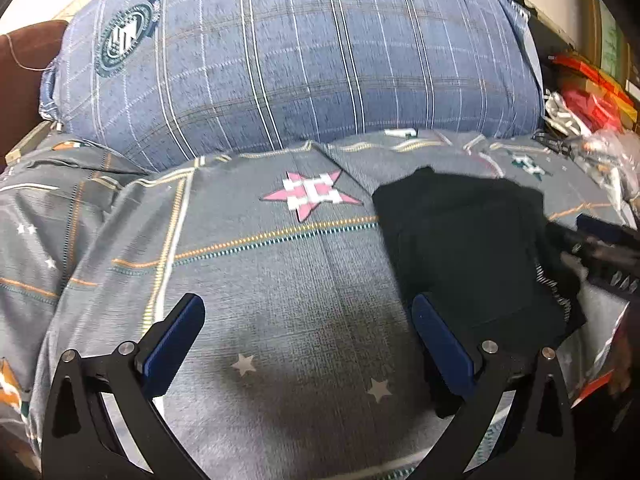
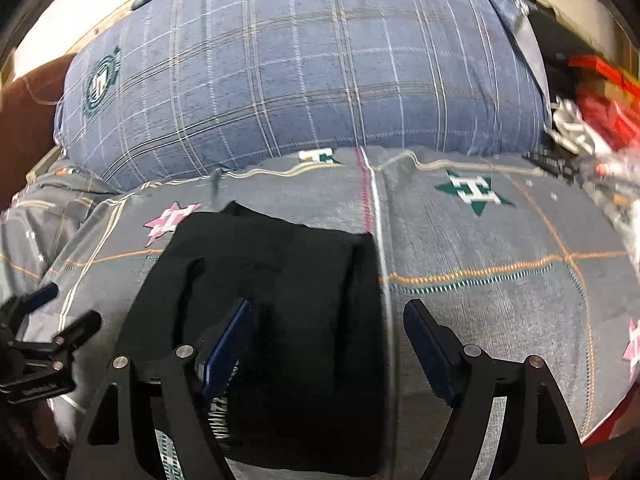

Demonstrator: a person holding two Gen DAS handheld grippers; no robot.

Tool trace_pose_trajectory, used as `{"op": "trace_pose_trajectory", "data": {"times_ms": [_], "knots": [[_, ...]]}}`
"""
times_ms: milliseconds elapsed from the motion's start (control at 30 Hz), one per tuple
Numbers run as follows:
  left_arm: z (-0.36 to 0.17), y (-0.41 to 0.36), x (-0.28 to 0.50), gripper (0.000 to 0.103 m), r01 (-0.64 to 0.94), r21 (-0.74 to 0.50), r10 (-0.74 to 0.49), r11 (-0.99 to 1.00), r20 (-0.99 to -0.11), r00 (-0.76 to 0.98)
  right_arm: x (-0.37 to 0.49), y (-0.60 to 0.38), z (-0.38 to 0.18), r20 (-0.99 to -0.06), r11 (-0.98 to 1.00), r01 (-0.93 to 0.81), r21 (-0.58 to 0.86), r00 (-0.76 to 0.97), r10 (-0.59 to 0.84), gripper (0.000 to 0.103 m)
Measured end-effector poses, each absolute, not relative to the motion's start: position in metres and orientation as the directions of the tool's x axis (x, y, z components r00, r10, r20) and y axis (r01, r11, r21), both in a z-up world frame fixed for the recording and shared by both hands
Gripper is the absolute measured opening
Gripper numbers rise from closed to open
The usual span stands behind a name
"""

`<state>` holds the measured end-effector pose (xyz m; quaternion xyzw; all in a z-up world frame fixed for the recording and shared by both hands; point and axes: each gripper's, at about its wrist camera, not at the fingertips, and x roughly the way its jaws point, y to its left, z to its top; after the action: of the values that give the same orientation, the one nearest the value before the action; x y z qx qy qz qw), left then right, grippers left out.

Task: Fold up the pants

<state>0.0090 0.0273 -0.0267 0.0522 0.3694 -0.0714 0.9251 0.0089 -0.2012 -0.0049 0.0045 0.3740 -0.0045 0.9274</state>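
Both the left gripper (image 1: 308, 316) and right gripper (image 2: 328, 320) are showing black angular arms, round silver screws and blue pads (image 1: 176, 344) lining the fingers

Grey bedsheet (image 1: 280, 280) with pink star (image 1: 310, 194) and green star (image 2: 474, 192) motifs, large blue plaid pillow (image 1: 300, 60) behind, brown cushion (image 1: 24, 56) at left, red and silver clutter (image 1: 588, 108) at right

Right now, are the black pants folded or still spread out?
Folded. The black pants lie as a compact, layered rectangle on the grey star-print bedcover, with no separate legs showing. Both sets of jaws stand open, gripping nothing.
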Motion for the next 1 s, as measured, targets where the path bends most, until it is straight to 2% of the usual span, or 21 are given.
{"op": "trace_pose_trajectory", "data": {"times_ms": [500, 1000], "knots": [[-0.009, 0.009, -0.017, 0.103, 0.191, 0.074, -0.092, 0.979, -0.673, 0.734, -0.002, -0.188, 0.002, -0.657, 0.995, 0.006, -0.104, 0.75, -0.073, 0.08], [-0.021, -0.014, -0.008, 0.103, 0.217, 0.082, -0.098, 0.973, -0.701, 0.706, 0.002, -0.202, -0.001, -0.656, 0.993, 0.026, -0.114, 0.749, -0.095, 0.08]]}}
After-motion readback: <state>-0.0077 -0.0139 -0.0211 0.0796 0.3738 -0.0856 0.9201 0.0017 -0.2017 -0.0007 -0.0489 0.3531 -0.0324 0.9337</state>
